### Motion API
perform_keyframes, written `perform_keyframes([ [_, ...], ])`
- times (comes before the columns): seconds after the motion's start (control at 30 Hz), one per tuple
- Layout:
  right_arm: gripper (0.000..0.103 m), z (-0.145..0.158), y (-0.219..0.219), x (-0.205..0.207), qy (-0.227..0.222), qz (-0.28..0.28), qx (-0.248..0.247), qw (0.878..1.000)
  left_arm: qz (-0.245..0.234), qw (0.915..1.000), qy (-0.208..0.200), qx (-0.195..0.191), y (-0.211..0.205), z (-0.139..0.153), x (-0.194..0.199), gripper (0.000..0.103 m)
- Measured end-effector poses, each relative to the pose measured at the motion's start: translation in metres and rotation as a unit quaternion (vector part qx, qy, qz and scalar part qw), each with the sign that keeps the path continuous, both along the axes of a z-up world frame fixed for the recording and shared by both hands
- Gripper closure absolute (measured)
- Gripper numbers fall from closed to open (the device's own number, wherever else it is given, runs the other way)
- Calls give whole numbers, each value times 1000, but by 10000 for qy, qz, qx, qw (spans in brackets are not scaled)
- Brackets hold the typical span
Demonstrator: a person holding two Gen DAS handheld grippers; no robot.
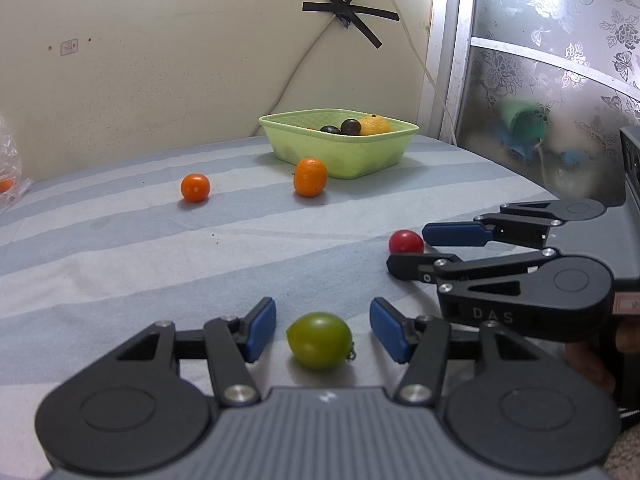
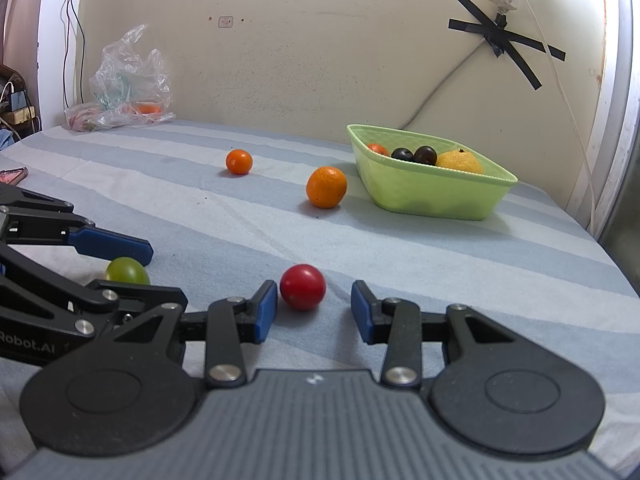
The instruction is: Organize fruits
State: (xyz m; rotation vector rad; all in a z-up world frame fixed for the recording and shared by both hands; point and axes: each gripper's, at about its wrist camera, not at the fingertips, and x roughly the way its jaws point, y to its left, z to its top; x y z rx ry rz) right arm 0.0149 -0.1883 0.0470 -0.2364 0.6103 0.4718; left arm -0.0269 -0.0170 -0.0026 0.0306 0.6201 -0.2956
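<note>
A green tomato [image 1: 320,340] lies on the striped cloth between the blue pads of my left gripper [image 1: 322,307], which is open with a gap on each side. A red tomato [image 2: 303,286] rests just ahead of my right gripper [image 2: 314,294], also open, nearer its left pad [image 2: 266,312]. The two grippers sit side by side. Farther back are a mandarin [image 2: 326,187] and a small orange tomato [image 2: 239,161]. A light green basket [image 2: 432,196] at the back right holds a yellow fruit, two dark fruits and a small orange-red one.
A crumpled plastic bag [image 2: 128,80] lies at the back left against the wall. Cables hang down the wall behind the basket. A patterned glass door [image 1: 560,60] stands along the right side, and the table's edge [image 2: 600,240] curves away there.
</note>
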Motion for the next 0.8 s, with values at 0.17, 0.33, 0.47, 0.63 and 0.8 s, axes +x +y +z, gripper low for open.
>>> perform_keyframes([
  [0.17, 59, 0, 0, 0, 2, 2, 0, 10000, 0, 10000, 1, 0, 0, 0, 0, 49],
  [0.33, 59, 0, 0, 0, 0, 3, -2, 10000, -18, 10000, 2, 18, 0, -1, 1, 49],
  [0.47, 59, 0, 1, 0, 7, -6, 5, 10000, -35, 10000, 1, 40, 1, -2, 2, 49],
  [0.63, 66, 1, 3, -3, -26, 18, -12, 10000, 14, 9999, -40, 161, -1, -3, 2, 62],
  [0.8, 77, 1, 8, -8, -164, 110, -190, 9996, 53, 9998, -57, 172, 1, -3, 3, 71],
])
